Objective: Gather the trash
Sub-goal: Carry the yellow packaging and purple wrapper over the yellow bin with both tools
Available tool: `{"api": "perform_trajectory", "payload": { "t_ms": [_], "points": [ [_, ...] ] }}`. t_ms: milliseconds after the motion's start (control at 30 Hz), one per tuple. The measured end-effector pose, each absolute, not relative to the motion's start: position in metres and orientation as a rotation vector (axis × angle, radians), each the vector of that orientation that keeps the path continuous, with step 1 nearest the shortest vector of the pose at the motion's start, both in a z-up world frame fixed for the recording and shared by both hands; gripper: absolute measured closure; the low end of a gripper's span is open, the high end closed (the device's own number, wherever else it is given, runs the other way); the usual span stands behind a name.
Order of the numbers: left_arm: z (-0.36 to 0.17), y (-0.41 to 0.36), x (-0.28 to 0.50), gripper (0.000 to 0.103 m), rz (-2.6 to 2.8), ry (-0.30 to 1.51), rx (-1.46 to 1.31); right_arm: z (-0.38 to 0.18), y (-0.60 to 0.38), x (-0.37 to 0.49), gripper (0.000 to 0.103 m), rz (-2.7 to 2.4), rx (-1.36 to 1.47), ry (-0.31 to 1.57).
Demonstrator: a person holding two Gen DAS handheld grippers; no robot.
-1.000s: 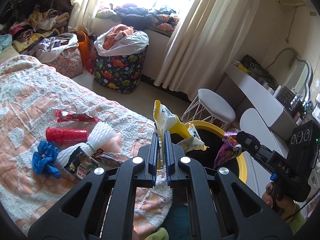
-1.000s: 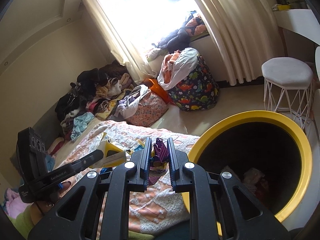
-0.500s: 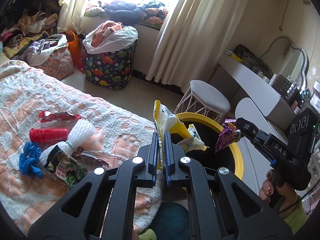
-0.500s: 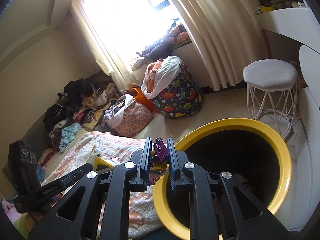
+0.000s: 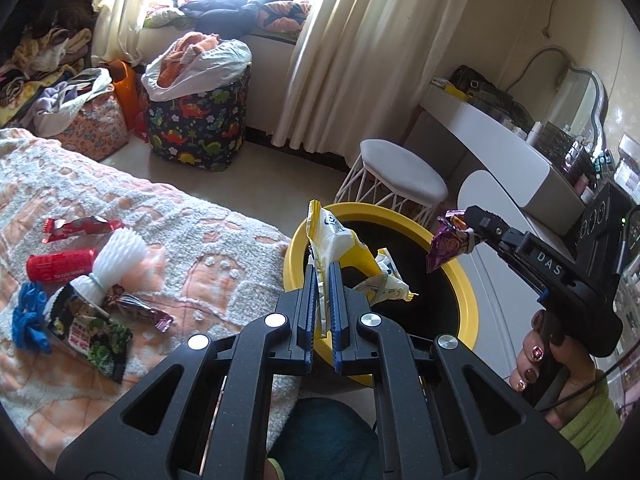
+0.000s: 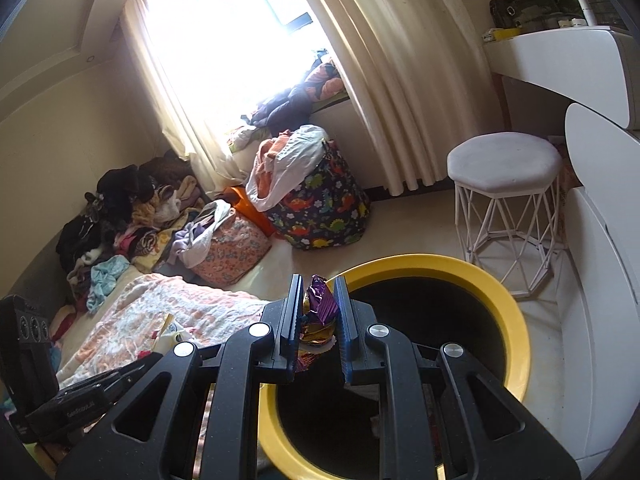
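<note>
My left gripper point(image 5: 323, 270) is shut on a yellow and white snack bag point(image 5: 336, 244), held over the near rim of the yellow-rimmed bin point(image 5: 466, 292). My right gripper point(image 6: 318, 294) is shut on a crumpled purple wrapper point(image 6: 320, 306) above the bin's point(image 6: 516, 328) left rim; the left wrist view shows it, the right gripper point(image 5: 464, 216), holding that purple wrapper point(image 5: 446, 244) over the bin's far right edge. On the bed lie a red wrapper point(image 5: 80, 226), a red tube point(image 5: 60, 264), white foam netting point(image 5: 116, 256), a blue glove point(image 5: 28, 316) and a printed packet point(image 5: 90, 330).
A white wire stool point(image 6: 506, 196) stands just beyond the bin, with a white dressing table point(image 5: 500, 152) to its right. A dinosaur-print laundry basket point(image 5: 196, 124) and piles of clothes point(image 6: 132, 216) sit by the window curtains. The peach bedspread point(image 5: 192, 248) reaches the bin's left side.
Both grippers have carried their wrappers rightward from the bed's edge to over the bin. The purple wrapper now hangs past the bin's far rim. Neither grip has altered.
</note>
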State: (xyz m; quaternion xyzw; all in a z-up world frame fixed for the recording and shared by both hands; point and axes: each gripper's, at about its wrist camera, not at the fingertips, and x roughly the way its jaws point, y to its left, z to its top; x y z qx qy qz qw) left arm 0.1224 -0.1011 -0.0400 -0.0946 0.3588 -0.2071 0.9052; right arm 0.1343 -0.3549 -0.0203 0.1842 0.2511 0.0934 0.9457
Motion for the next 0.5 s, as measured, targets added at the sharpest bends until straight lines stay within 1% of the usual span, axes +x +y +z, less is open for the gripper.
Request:
{"api": "perform_trajectory", "payload": {
  "t_ms": [500],
  "points": [
    [-0.058, -0.131, 0.125, 0.100, -0.479, 0.789, -0.130, -0.036, -0.378, 0.137, 0.088, 0.108, 0.400, 0.527]
  ]
}}
